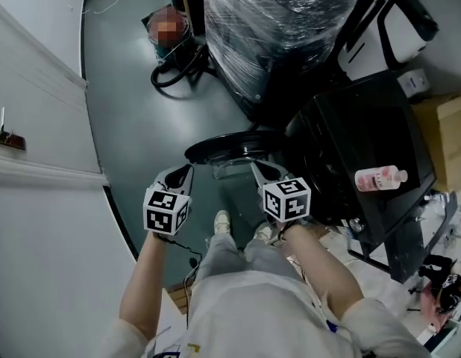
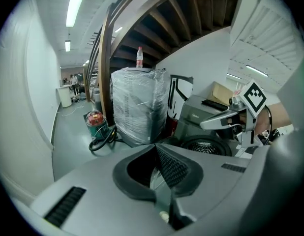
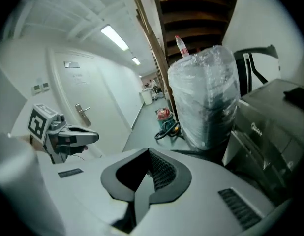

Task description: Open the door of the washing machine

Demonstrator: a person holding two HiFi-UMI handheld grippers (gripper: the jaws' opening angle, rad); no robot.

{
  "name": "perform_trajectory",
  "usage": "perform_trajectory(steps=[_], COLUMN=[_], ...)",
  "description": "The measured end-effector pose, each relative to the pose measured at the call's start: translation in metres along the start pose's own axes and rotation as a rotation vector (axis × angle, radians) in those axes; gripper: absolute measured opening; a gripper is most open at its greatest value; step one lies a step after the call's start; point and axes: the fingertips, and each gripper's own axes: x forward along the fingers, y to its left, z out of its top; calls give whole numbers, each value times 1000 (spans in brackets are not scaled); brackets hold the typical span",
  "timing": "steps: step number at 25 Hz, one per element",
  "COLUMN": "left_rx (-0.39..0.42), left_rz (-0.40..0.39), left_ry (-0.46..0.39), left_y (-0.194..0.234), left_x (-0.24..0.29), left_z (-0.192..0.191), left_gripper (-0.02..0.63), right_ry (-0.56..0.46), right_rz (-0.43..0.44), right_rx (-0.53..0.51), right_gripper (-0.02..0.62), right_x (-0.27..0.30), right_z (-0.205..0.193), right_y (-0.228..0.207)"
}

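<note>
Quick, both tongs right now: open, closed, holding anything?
Left tongs: closed, holding nothing.
Right tongs: closed, holding nothing.

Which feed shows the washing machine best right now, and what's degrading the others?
Head view: sharp and evenly lit, though the black washing machine is a dark, low-detail mass and the plastic-wrapped stack glares. Left gripper view: strong fisheye bending, black corners, but the machine's round opening is readable. Right gripper view: softest; ceiling light blown out, machine squeezed against the right edge.
</note>
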Motion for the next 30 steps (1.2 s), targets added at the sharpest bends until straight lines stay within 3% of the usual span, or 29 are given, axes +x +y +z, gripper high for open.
perform_trajectory(steps=[5,16,22,30], left_rx=[76,219,315,448], left_rz=[-47,-96,-159,-248], left_ry=[-79,-394,-507,-617], left_y=[-38,-119,-166,-232], left_x=[-4,-49,-75,-104], left_z=[67,215,268,302], left_gripper=[21,21,21,21], right_ry=[-138,-396,-488,-609], right_rz=[-35,-94,-126,-189], right_rx=[-201,-327,-406,-470], right_gripper=[28,27,28,28], right_x=[-71,-219,-285,-357], right_z=[65,142,172,204], right_y=[-13,-12,3,21])
